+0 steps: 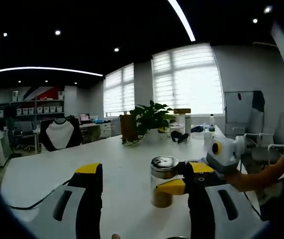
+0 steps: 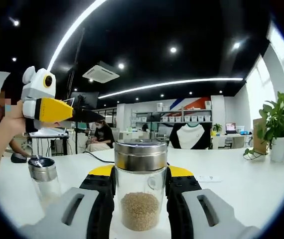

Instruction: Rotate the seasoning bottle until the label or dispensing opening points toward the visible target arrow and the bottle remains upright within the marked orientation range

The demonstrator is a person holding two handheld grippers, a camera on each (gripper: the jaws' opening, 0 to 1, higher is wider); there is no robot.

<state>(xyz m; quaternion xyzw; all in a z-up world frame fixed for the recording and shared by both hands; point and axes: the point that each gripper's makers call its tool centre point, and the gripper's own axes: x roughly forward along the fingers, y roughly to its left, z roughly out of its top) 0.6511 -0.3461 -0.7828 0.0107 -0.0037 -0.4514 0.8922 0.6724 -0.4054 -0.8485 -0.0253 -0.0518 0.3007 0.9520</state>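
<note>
Jaws of the right gripper (image 2: 141,191) clamp the upright seasoning bottle (image 2: 141,186); left gripper (image 1: 144,181) jaws gape.

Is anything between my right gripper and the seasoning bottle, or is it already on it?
Nothing visible stands between them. In the right gripper view, the right gripper has its jaws closed against both sides of the seasoning bottle, which stands upright on the white table. A second shaker stands off to one side.
</note>
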